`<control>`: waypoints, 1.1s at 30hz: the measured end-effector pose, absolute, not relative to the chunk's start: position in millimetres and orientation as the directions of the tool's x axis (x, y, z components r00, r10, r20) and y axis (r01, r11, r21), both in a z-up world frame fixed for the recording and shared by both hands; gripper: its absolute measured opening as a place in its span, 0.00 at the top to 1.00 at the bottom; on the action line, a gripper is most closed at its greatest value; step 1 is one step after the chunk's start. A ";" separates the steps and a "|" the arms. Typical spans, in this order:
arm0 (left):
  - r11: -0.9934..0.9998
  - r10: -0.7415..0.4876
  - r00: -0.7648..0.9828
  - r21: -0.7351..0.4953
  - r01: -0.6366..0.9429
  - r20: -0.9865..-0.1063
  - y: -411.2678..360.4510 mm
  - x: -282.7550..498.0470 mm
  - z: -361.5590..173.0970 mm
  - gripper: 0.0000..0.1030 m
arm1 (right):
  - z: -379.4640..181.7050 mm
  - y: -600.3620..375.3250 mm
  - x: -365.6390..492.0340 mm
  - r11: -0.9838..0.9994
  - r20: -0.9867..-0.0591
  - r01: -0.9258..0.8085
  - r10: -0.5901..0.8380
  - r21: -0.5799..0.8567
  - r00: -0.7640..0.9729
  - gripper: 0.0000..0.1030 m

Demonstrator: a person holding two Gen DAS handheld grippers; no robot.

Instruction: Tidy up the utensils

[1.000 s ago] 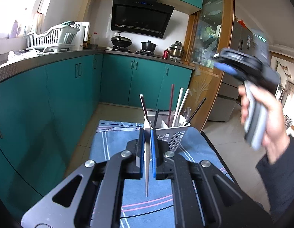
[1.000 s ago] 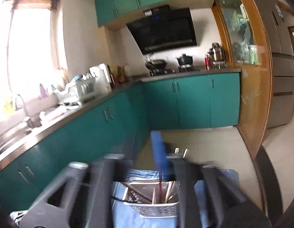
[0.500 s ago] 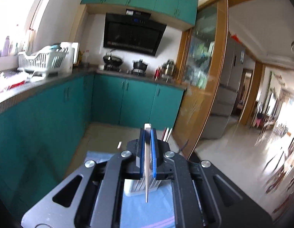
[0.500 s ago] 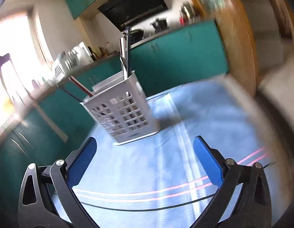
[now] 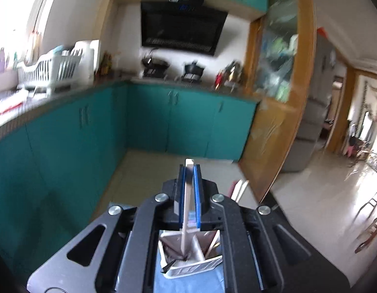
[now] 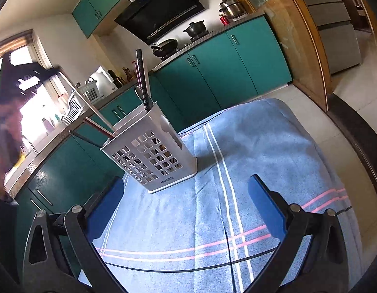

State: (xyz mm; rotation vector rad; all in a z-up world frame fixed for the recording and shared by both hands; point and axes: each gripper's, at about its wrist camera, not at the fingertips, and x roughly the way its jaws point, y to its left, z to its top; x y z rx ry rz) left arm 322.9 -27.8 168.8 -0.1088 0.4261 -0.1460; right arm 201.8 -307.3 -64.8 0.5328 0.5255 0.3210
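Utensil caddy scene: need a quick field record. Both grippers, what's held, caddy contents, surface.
left gripper: shut on a white chopstick, its lower tip above the caddy's compartments
right gripper: open, nothing between the pads, jaws just opened wide
caddy: white perforated basket, upright on the cloth
contents: several chopsticks, dark, red and pale; exact count unclear
surface: blue towel with white and pink stripes
loose utensils on towel: none visible
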 end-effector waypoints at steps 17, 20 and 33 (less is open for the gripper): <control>0.986 -0.156 0.828 -0.035 0.163 -0.539 -26.9 144.1 4.8 0.04 | -48.1 -239.4 172.9 0.973 -0.509 -0.160 0.225 0.168 0.831 0.03; 0.990 -0.131 0.815 -0.039 0.132 -0.565 -17.2 145.6 -12.1 0.04 | -51.0 -228.4 166.6 0.979 -0.543 -0.152 0.200 0.133 0.816 0.03; 0.989 -0.146 0.818 -0.072 0.128 -0.557 -4.6 146.3 -21.5 0.04 | -52.4 -210.6 137.4 0.985 -0.455 -0.144 0.170 0.092 0.874 0.03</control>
